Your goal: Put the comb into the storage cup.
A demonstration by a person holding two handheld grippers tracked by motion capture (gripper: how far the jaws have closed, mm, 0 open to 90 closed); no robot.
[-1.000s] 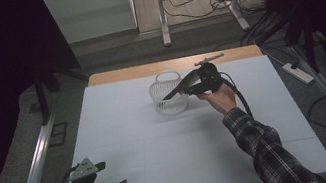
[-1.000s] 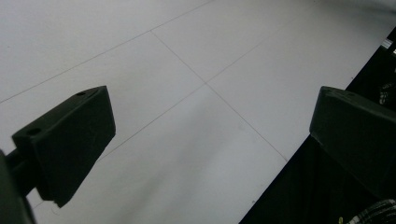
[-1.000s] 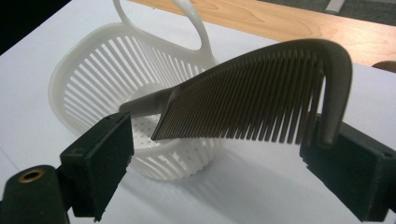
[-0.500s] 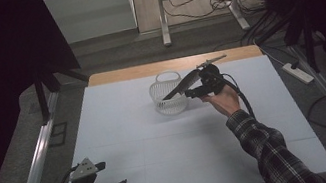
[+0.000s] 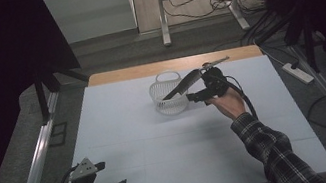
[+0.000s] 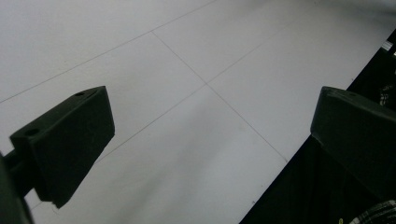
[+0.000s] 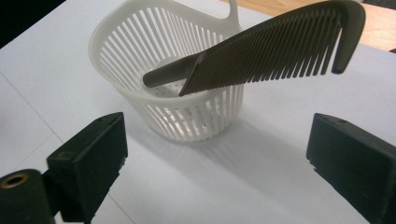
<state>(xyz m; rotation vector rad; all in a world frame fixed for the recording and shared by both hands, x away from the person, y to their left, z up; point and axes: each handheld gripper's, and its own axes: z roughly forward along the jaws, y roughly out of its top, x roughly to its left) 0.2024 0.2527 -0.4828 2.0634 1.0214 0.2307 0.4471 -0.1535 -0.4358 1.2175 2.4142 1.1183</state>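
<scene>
A white slatted plastic basket (image 5: 169, 101) (image 7: 140, 42) stands on the white mat at the far centre of the table. A dark comb (image 5: 184, 84) (image 7: 280, 51) leans in it, handle down inside and toothed end out over the rim toward the right. My right gripper (image 5: 199, 87) (image 7: 217, 154) sits just right of the basket, open, jaws either side of the comb's line and touching nothing. My left gripper (image 5: 112, 175) (image 6: 210, 154) is held at the near left corner of the mat, open, over bare white surface.
The white mat (image 5: 170, 146) covers most of the table, with a wooden strip (image 5: 171, 65) at the far edge. A metal rail (image 5: 32, 170) runs along the left. A power strip (image 5: 297, 73) and cables lie on the floor to the right.
The right hand and gripper have drawn back slightly from the basket toward the near right. The comb stays leaning in the basket. The left gripper has not moved.
</scene>
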